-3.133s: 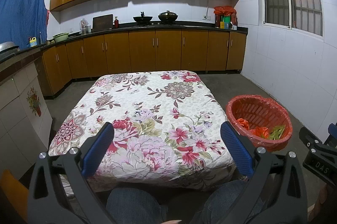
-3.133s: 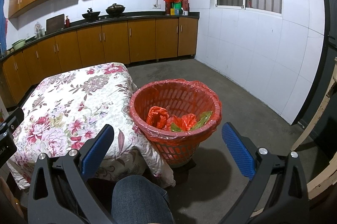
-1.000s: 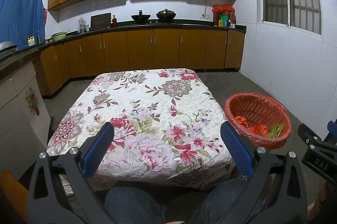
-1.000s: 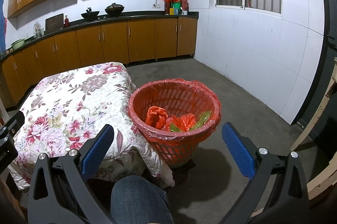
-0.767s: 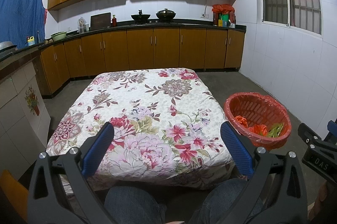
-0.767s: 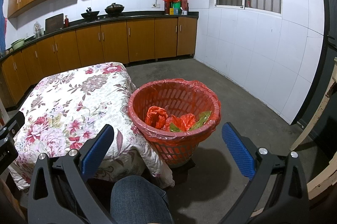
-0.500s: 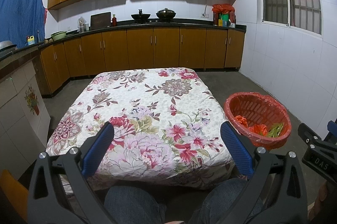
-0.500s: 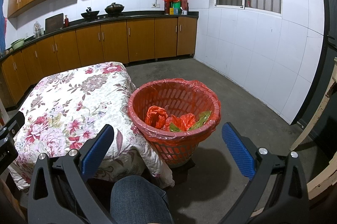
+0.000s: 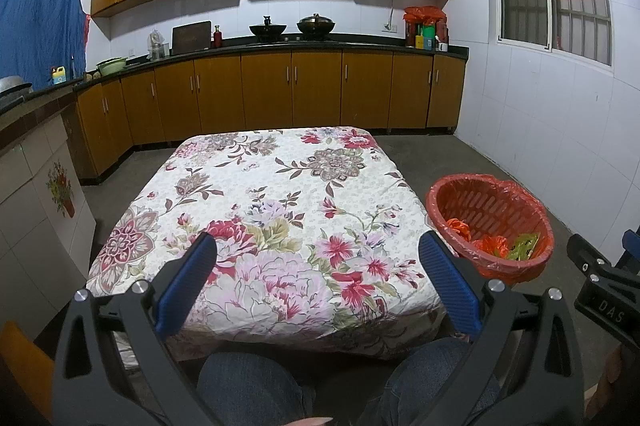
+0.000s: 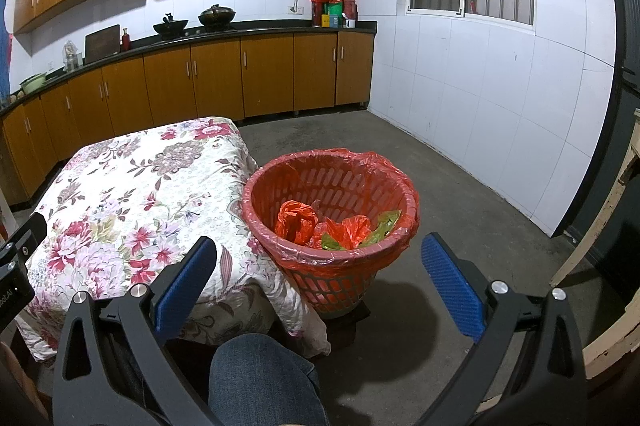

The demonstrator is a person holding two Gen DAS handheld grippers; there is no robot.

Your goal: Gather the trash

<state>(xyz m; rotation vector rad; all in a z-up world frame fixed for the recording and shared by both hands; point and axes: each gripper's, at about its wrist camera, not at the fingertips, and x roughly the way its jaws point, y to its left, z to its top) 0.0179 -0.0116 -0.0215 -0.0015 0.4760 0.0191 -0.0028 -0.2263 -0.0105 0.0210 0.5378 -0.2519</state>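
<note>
A red plastic basket (image 10: 384, 268) lined with a red bag stands on the floor at the table's right side; it also shows in the left wrist view (image 9: 444, 209). Inside lie crumpled red plastic (image 10: 296, 220) and a green wrapper (image 10: 380, 224). My left gripper (image 9: 318, 252) is open and empty, held above the near edge of the floral-cloth table (image 9: 272, 193). My right gripper (image 10: 318, 252) is open and empty, held just in front of and above the basket. No loose trash shows on the tablecloth.
Brown kitchen cabinets (image 9: 292, 89) and a black counter run along the back and left walls. A white tiled wall (image 10: 500, 97) is on the right. The person's knees (image 9: 256, 386) are under the table's near edge. A wooden frame (image 10: 616, 218) stands at far right.
Both grippers stay open and almost still. The left view has drifted slightly upward and back over the last three seconds; the table and basket sit a little higher in its frame.
</note>
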